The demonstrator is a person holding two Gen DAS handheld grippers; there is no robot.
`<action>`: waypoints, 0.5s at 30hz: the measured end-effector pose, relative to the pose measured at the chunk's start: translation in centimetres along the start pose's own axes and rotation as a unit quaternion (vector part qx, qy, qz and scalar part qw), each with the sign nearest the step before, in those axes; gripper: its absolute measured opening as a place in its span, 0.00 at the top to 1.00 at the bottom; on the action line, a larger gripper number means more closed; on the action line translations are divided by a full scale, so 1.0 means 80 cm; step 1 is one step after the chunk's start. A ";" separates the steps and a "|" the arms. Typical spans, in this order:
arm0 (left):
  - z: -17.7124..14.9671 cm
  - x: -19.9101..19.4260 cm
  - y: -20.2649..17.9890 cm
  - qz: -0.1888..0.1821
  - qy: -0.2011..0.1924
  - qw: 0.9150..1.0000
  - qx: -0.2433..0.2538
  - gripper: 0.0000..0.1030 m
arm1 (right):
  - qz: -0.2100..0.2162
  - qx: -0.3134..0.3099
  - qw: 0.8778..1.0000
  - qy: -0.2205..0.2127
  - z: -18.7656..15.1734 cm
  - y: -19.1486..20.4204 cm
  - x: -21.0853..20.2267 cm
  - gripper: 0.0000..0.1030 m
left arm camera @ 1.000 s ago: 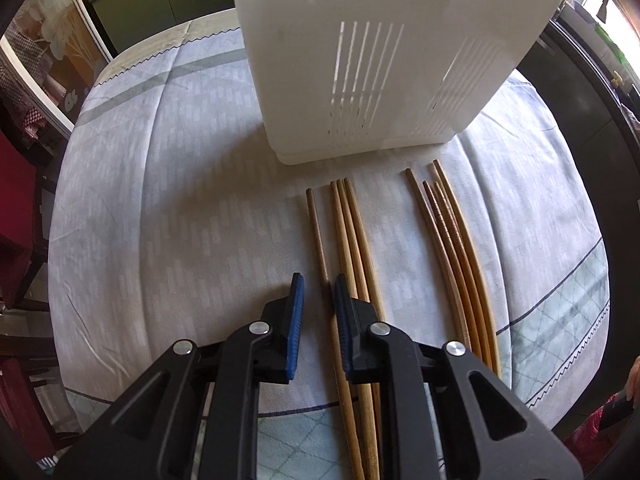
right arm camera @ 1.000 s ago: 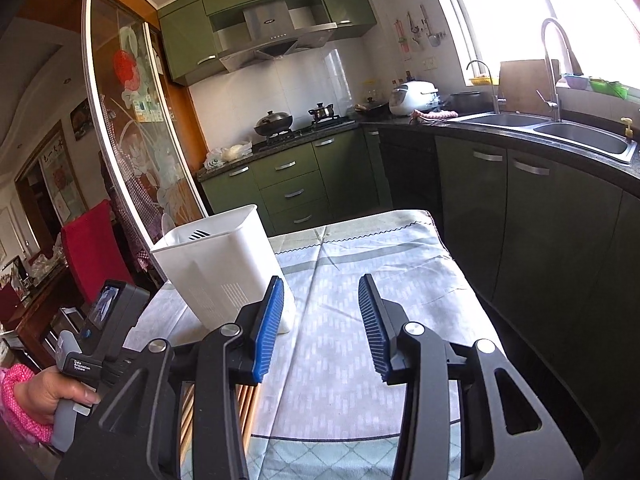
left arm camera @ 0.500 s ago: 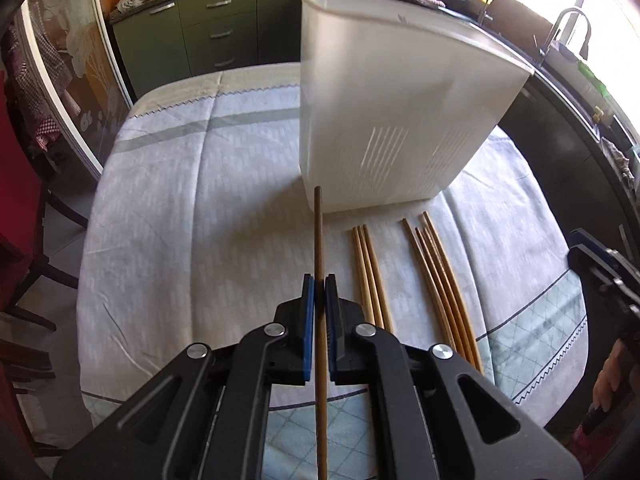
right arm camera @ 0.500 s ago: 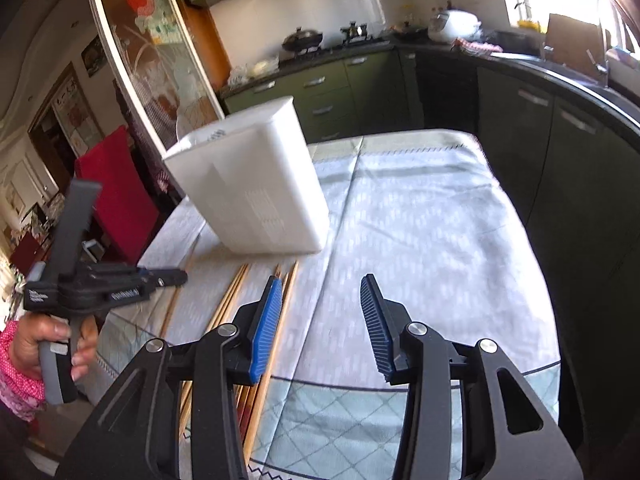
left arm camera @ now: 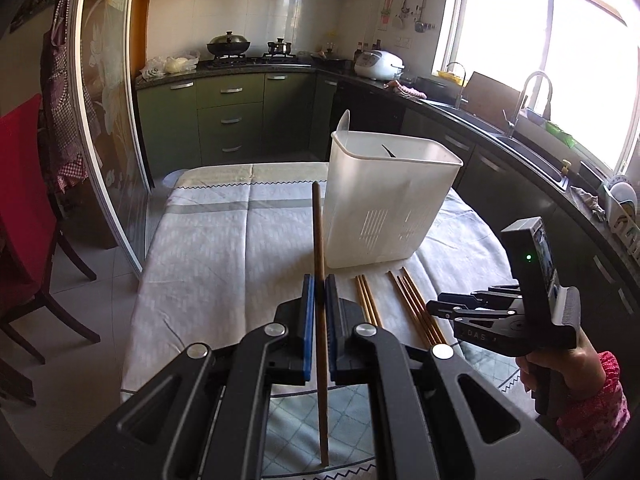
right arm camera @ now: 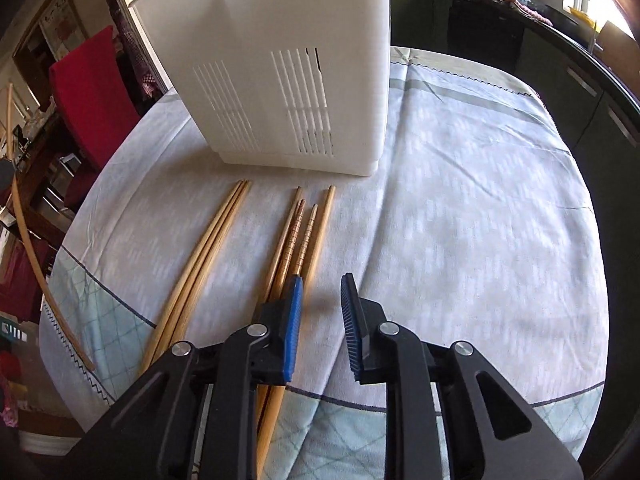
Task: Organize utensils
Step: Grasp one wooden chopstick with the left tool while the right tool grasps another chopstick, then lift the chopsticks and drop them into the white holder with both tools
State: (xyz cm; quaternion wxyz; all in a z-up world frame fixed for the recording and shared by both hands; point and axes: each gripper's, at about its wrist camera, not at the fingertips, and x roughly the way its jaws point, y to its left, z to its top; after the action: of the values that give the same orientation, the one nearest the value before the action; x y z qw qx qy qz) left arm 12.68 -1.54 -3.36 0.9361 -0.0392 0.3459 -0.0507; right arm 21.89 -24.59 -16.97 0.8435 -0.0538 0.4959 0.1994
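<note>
The tall white utensil holder (left arm camera: 390, 204) stands upright near the middle of the cloth-covered table (left arm camera: 208, 248) and is the main obstacle. Its top is open, with clear air above its rim. To the left of the holder the cloth lies bare out to the table edge, giving wide free passage; a red chair (left arm camera: 24, 208) stands beyond that edge. To the right of the holder, in the right wrist view, the cloth is bare too. Just in front of the holder, two groups of loose chopsticks (right arm camera: 298, 240) lie flat on the cloth, with a bare strip between them. Behind the holder, dark green cabinets (left arm camera: 236, 120) stand well apart.
</note>
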 end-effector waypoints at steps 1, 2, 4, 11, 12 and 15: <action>0.000 -0.001 0.001 -0.003 -0.001 1.000 0.000 0.95 | -0.011 -0.004 1.000 -0.001 0.002 0.003 0.001 0.81; -0.001 -0.004 0.002 -0.005 -0.003 1.000 0.000 0.95 | -0.021 -0.009 1.000 0.000 0.002 0.007 0.002 0.82; -0.004 -0.007 0.004 -0.007 -0.008 1.000 0.001 0.95 | -0.023 -0.012 1.000 0.004 0.006 0.017 0.003 0.83; -0.007 -0.015 0.003 -0.014 -0.014 1.000 0.007 0.95 | -0.019 -0.014 0.999 0.029 0.022 0.033 0.023 0.87; -0.007 -0.015 0.003 -0.014 -0.014 1.000 0.007 0.95 | -0.019 -0.011 0.999 0.031 0.027 0.033 0.026 0.87; -0.007 -0.017 0.003 -0.015 -0.015 1.000 0.007 0.95 | -0.016 -0.002 0.999 0.030 0.039 0.031 0.035 0.91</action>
State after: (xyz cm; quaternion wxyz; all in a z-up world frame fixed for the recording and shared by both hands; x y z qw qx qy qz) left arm 11.31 -1.19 -2.93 0.9407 -0.0381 0.3305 -0.0664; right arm 24.67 -20.66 -17.57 0.8315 -0.0690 0.5193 0.1848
